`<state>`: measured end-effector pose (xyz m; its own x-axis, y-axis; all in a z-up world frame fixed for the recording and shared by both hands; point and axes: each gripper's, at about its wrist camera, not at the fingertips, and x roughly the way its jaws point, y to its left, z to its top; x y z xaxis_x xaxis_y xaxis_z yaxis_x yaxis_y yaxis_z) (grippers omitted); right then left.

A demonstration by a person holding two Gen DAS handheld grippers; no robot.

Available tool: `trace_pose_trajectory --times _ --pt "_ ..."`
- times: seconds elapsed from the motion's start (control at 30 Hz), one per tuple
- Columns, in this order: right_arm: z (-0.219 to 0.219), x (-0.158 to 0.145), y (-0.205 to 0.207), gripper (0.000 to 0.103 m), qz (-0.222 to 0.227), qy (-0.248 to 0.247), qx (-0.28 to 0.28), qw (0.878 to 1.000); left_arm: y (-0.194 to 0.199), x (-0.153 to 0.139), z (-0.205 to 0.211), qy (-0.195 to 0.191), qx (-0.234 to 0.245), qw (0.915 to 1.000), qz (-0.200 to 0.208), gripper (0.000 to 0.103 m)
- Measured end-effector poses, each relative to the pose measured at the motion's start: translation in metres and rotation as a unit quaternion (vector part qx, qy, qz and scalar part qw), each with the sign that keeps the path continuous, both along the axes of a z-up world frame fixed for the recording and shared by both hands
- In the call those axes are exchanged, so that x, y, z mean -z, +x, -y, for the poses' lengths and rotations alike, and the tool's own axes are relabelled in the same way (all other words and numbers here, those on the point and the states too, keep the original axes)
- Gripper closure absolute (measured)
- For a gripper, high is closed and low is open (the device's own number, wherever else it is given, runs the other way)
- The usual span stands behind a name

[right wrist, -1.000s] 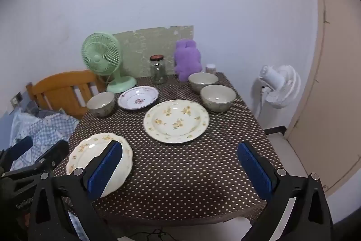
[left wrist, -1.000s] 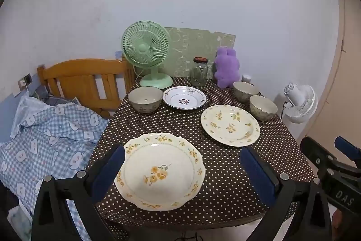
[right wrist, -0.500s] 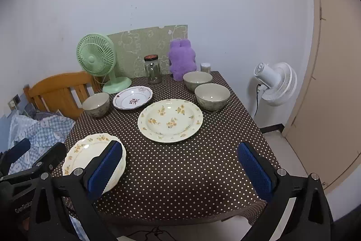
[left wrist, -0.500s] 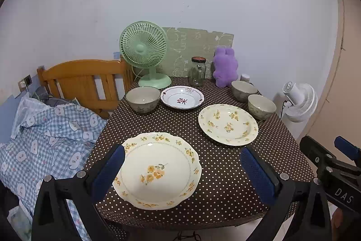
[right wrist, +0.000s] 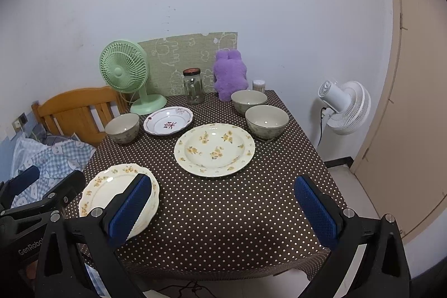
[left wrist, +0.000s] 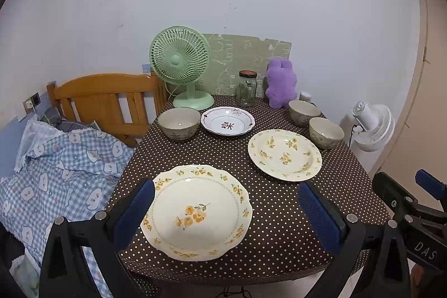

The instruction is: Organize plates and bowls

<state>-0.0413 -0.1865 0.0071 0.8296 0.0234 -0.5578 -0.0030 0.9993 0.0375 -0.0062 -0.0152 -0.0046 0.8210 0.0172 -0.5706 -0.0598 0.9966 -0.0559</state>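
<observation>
Three plates lie on the dotted brown table (left wrist: 279, 214): a scalloped cream plate (left wrist: 197, 211) (right wrist: 111, 192) at the front left, a round yellow-flowered plate (left wrist: 285, 154) (right wrist: 214, 148) in the middle, and a small white red-trimmed plate (left wrist: 227, 120) (right wrist: 168, 120) behind. One bowl (left wrist: 178, 122) (right wrist: 122, 127) stands at the left; two bowls (left wrist: 325, 131) (right wrist: 266, 120), (left wrist: 304, 108) (right wrist: 248, 100) stand at the right. My left gripper (left wrist: 226, 214) hovers open over the scalloped plate. My right gripper (right wrist: 223, 210) hangs open above the table's front edge, holding nothing.
At the back stand a green fan (left wrist: 181, 66), a glass jar (left wrist: 247, 88), a purple plush toy (left wrist: 280, 83) and a small white container (right wrist: 258, 85). A wooden chair (left wrist: 106, 99) and checked bedding (left wrist: 56, 166) lie left. A white floor fan (right wrist: 345, 106) stands right.
Both grippers have drawn back and risen slightly, so the table looks farther off. No dish has moved and both stay open.
</observation>
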Motion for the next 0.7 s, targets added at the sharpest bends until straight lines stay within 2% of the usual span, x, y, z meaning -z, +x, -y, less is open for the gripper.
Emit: trace_pose_trajectory --times 0.7 --pt "0.0017 0.0020 0.0017 0.000 -0.007 0.004 0.003 1.000 0.0034 0.0003 0.0021 0.004 0.009 0.9999 -0.008 0.000"
